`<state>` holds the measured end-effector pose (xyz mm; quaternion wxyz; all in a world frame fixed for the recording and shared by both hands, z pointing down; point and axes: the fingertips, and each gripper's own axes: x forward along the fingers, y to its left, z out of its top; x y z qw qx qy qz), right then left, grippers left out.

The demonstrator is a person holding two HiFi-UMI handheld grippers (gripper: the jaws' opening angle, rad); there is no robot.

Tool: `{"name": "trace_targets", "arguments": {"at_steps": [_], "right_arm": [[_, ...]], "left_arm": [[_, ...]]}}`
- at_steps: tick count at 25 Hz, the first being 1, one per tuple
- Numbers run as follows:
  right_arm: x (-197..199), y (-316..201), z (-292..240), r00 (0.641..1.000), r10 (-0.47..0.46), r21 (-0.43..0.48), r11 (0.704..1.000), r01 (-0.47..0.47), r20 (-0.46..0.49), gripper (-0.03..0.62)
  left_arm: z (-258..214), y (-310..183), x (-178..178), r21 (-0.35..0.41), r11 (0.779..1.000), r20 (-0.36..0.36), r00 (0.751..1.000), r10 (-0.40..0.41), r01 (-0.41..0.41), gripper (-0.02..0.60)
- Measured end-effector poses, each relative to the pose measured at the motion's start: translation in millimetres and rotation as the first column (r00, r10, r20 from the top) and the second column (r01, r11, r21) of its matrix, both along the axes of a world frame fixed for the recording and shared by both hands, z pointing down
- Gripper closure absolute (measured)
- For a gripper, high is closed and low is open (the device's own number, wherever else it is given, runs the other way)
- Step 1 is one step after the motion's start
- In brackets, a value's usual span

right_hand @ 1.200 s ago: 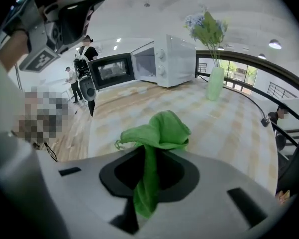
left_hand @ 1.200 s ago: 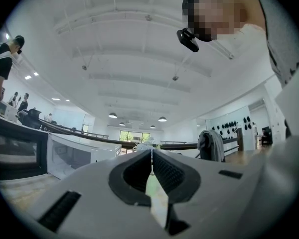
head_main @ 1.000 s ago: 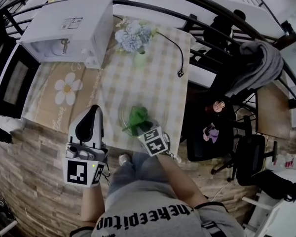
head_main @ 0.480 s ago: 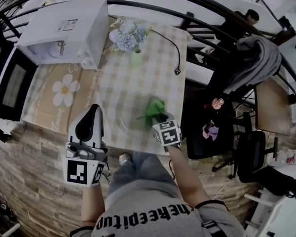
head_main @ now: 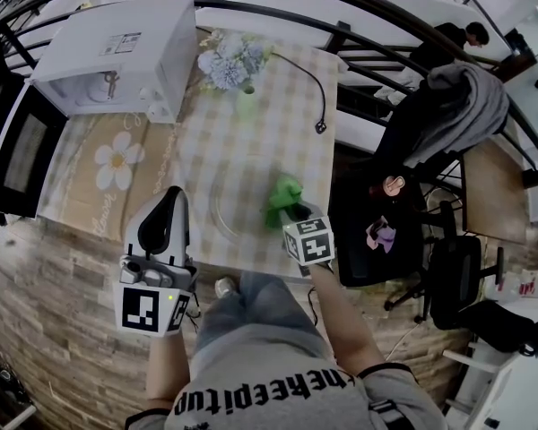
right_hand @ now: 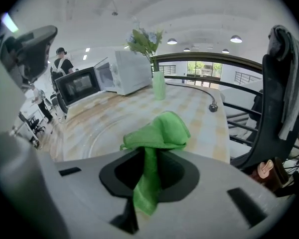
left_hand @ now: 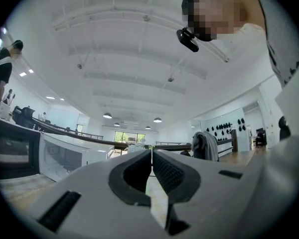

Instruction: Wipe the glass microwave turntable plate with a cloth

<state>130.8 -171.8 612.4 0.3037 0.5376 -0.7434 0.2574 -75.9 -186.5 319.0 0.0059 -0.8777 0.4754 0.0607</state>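
The clear glass turntable plate (head_main: 230, 210) lies flat on the checked tablecloth near the table's front edge. My right gripper (head_main: 292, 213) is shut on a green cloth (head_main: 284, 193), which sits bunched over the plate's right rim. In the right gripper view the cloth (right_hand: 157, 133) bulges out beyond the jaws, with the plate (right_hand: 97, 133) ahead and to the left. My left gripper (head_main: 173, 195) hovers left of the plate at the table's front edge. Its jaws (left_hand: 150, 156) are shut with nothing between them.
A white microwave (head_main: 117, 52) stands at the table's back left with its door (head_main: 22, 150) swung open. A vase of pale flowers (head_main: 235, 68) and a black cable's plug (head_main: 320, 125) are behind the plate. A chair with a grey jacket (head_main: 466, 106) is to the right.
My right gripper has carried the green cloth rightward, from the plate's middle to its right rim. The left gripper has stayed put.
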Motion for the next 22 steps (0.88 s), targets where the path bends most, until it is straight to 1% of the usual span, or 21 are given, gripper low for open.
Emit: {"name": "trace_targets", "arguments": {"at_steps": [3, 5, 8, 10, 13, 16, 22], "right_arm": [[-40.9, 15.2, -9.3, 0.995, -0.087, 0.017, 0.996, 0.086, 0.052, 0.533], [-72.4, 29.4, -7.6, 0.985, -0.156, 0.013, 0.988, 0.155, 0.073, 0.533], [-112.8, 49.6, 0.0, 0.967, -0.244, -0.018, 0.969, 0.246, 0.072, 0.533], [-126.5, 57.7, 8.5, 0.959, -0.278, -0.034, 0.959, 0.280, 0.055, 0.533], [-130.1, 61.8, 15.1, 0.954, -0.301, -0.030, 0.953, 0.301, 0.018, 0.533], [-126.1, 63.5, 15.8, 0.953, -0.303, -0.028, 0.952, 0.304, 0.012, 0.533], [-103.5, 68.4, 16.4, 0.967, -0.254, -0.017, 0.967, 0.255, 0.010, 0.533]], "left_arm": [[0.9, 1.2, 1.4, -0.005, 1.000, -0.010, 1.000, 0.005, -0.005, 0.571], [0.9, 3.0, 4.5, -0.004, 1.000, -0.011, 1.000, 0.016, -0.016, 0.571], [-0.4, 5.5, 8.5, 0.000, 1.000, -0.009, 0.999, 0.031, -0.031, 0.571], [-0.7, 7.3, 9.5, 0.001, 0.999, -0.007, 0.999, 0.036, -0.036, 0.571], [0.7, 10.3, 9.0, -0.003, 0.999, -0.008, 0.999, 0.039, -0.039, 0.571], [3.0, 11.9, 10.0, -0.008, 0.999, -0.010, 0.999, 0.047, -0.047, 0.571], [1.1, 11.3, 11.8, -0.004, 0.998, -0.015, 0.998, 0.060, -0.060, 0.571]]}}
